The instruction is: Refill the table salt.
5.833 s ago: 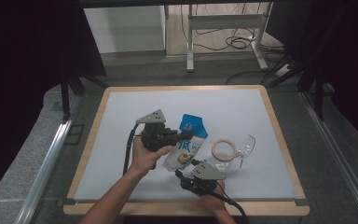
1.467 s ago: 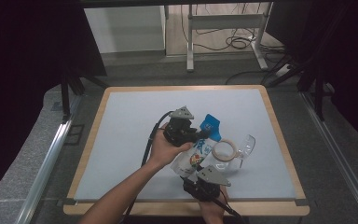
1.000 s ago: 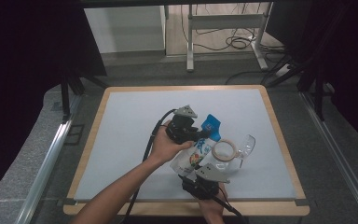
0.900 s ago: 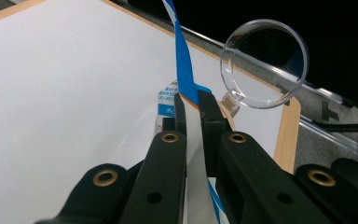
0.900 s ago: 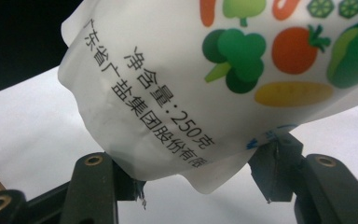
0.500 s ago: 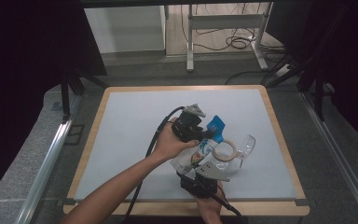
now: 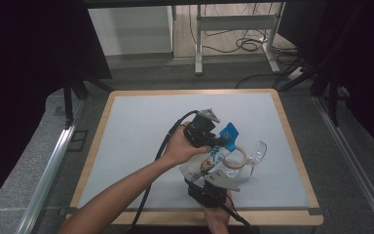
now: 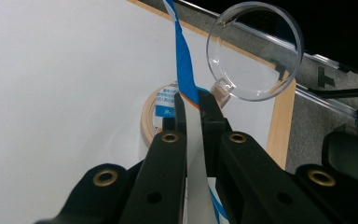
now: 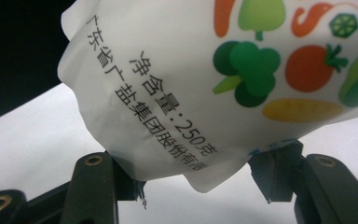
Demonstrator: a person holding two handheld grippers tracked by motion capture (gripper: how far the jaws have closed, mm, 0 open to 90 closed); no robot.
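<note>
A white bag (image 7: 205, 165) printed with vegetables and Chinese text, with a blue top edge (image 7: 230, 131), is held up off the white mat between both grippers. In the left gripper view my left gripper (image 8: 193, 100) is shut on the thin blue-and-white top strip (image 8: 182, 60). Seen from above, the left gripper (image 7: 221, 141) sits over the mat's middle. My right gripper (image 7: 210, 178) near the front edge holds the bag's lower end; in its own view the bag (image 9: 223, 84) bulges between the jaws of the right gripper (image 9: 196, 179), which pinch its bottom corners.
A roll of tape (image 7: 236, 158) lies on the mat just right of the bag, also behind my left jaws (image 8: 156, 116). A clear round plastic cup (image 7: 256, 151) lies beside it (image 8: 255, 51). The white mat (image 7: 141, 122) has a wooden frame.
My left gripper has shifted a little to the right with the bag's blue top in it, stretching the bag upward. The right gripper has stayed put at the bag's lower end.
</note>
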